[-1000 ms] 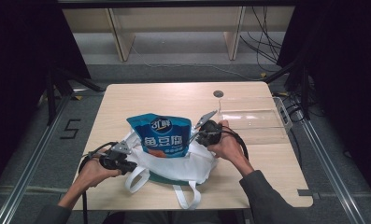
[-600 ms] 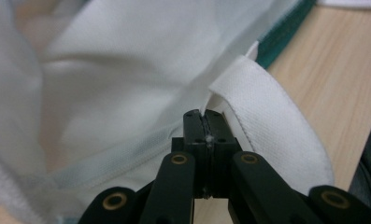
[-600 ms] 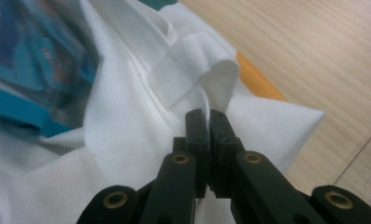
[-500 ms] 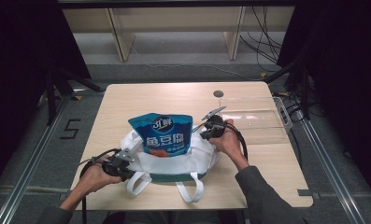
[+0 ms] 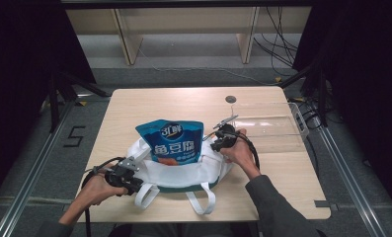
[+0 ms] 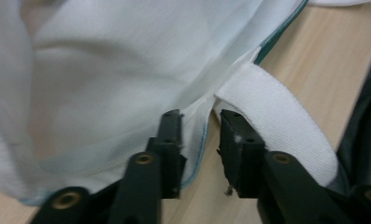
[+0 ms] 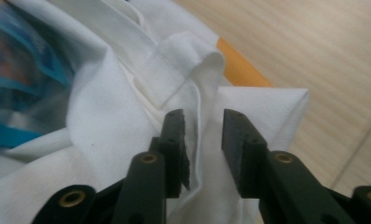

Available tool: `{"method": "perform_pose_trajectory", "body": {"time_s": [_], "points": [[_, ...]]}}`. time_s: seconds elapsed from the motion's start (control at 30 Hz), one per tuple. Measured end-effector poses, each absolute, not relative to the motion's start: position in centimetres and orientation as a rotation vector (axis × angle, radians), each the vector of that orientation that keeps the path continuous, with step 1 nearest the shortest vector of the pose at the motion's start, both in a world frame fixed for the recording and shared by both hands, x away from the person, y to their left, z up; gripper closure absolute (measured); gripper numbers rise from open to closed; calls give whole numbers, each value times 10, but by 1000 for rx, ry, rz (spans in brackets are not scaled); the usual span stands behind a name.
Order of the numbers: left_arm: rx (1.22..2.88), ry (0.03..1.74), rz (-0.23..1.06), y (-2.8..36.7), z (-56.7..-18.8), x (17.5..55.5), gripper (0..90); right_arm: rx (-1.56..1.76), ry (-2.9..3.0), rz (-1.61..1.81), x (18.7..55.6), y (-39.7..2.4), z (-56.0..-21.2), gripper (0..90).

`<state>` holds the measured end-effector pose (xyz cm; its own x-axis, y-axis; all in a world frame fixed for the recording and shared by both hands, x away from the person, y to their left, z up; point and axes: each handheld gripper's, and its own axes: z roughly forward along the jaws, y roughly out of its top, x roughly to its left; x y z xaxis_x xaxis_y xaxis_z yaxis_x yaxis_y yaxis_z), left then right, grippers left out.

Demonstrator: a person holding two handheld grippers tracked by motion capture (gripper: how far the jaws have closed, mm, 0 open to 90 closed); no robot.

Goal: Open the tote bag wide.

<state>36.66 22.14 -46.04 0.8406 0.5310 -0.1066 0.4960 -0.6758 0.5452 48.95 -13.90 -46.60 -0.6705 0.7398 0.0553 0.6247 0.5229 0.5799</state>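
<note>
1. Bag (image 5: 178, 170), white with a teal edge, lying at the near middle of the table (image 5: 282, 173), straps (image 5: 198, 197) trailing toward the near edge.
2. Blue pouch (image 5: 170, 140) standing upright in the bag's mouth.
3. Left gripper (image 5: 129, 165) at the bag's near-left rim: jaws just opened, narrowly apart, rim hem (image 6: 197, 140) loose in the gap, not pinched.
4. Right gripper (image 5: 218, 136) at the far-right rim: jaws just opened to a narrow gap, fabric fold (image 7: 199, 121) between, unclamped.
</note>
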Motion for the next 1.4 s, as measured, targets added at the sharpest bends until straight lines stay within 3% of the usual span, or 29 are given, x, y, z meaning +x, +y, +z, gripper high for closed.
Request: {"method": "perform_pose_trajectory", "body": {"time_s": [0.17, 0.2, 0.43, 0.53, 0.63, 0.9, 1.07, 1.27, 1.4], "points": [[2411, 722, 172, 234, -429, 370, 515, 1085, 2532, 971, 471, -151, -435, 643], [2340, 773, 197, 234, -425, 370, 515, 1059, 2533, 988, 466, -153, -430, 644], [2280, 902, 418, 240, -411, 397, 514, 1009, 2592, 961, 428, -162, -425, 638], [2337, 930, 370, 243, -418, 416, 516, 1058, 2591, 896, 421, -169, -429, 617], [2296, 970, 318, 239, -431, 429, 553, 1096, 2605, 898, 419, -172, -438, 611], [2296, 970, 334, 237, -440, 454, 844, 1134, 2567, 983, 422, -170, -438, 587], [2265, 1005, 320, 242, -452, 464, 866, 1239, 2602, 1014, 431, -165, -447, 591], [2254, 1048, 294, 246, -469, 468, 874, 1140, 2650, 890, 438, -158, -454, 716], [2241, 1072, 256, 250, -476, 470, 874, 1119, 2687, 824, 441, -152, -472, 748]]}}
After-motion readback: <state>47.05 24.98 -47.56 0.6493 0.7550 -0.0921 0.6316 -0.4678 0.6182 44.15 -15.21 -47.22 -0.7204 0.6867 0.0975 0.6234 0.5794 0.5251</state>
